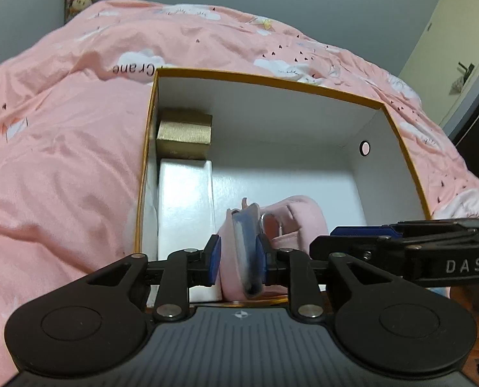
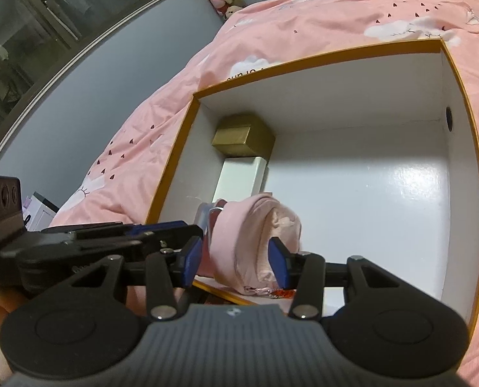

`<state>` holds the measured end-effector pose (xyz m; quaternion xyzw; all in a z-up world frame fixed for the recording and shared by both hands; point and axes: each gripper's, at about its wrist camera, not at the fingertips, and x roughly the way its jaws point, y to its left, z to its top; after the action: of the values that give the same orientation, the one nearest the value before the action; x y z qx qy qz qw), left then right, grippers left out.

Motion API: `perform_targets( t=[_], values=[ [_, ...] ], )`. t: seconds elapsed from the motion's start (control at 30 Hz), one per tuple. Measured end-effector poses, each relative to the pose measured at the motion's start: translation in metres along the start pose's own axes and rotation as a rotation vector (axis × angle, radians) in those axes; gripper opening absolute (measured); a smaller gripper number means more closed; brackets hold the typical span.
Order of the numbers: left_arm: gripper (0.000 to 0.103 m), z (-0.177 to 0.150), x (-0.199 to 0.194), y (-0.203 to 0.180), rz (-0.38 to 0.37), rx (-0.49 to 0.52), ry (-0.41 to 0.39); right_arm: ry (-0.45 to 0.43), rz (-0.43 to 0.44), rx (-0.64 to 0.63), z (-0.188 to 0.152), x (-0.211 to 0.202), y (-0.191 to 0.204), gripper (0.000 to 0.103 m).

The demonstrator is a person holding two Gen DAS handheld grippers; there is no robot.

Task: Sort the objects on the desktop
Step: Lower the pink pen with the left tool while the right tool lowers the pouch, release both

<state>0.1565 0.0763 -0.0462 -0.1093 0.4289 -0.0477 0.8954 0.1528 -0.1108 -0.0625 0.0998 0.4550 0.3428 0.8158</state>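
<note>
A: How does the left gripper [image 1: 238, 258] stand?

B: It points steeply down over the near edge of the open white cardboard box with orange rim [image 1: 265, 82]. Its blue pads press on the rolled pink cloth pouch [image 1: 236, 258].

A: And the right gripper [image 2: 236, 258]?

B: It also tilts down, from the right side. Its jaws are wider; the right pad touches the pouch, the left pad I cannot tell.

A: What else is inside?

B: A small gold box [image 1: 184, 135] and a flat white box [image 1: 184, 200], at the left wall.
</note>
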Motion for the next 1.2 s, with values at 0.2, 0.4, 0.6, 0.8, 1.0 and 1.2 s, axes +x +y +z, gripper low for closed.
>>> perform_targets(
  t=[0.2, 0.4, 0.6, 0.8, 1.0, 1.2],
  values=[
    [0.028, -0.002, -0.002, -0.001, 0.039, 0.020, 0.007, 0.002, -0.017, 0.015, -0.002, 0.009, -0.002, 0.043],
    [0.028, -0.001, -0.002, 0.001, 0.030, 0.009, 0.009, -0.013, 0.002, 0.062, 0.001, 0.002, -0.010, 0.030],
    [0.027, -0.002, -0.001, 0.000, -0.002, 0.000, 0.012, 0.030, 0.049, 0.065, -0.002, 0.019, -0.003, 0.029],
    [0.027, -0.004, 0.000, 0.003, -0.019, -0.014, 0.016, 0.039, 0.084, 0.100, -0.005, 0.027, -0.007, 0.031],
    [0.027, -0.005, -0.005, 0.001, -0.022, 0.000, -0.002, 0.013, 0.043, 0.022, -0.007, 0.018, 0.004, 0.038],
    [0.028, -0.006, -0.025, -0.007, -0.003, 0.048, -0.070, -0.069, -0.020, -0.067, -0.014, -0.003, 0.017, 0.054]
  ],
)
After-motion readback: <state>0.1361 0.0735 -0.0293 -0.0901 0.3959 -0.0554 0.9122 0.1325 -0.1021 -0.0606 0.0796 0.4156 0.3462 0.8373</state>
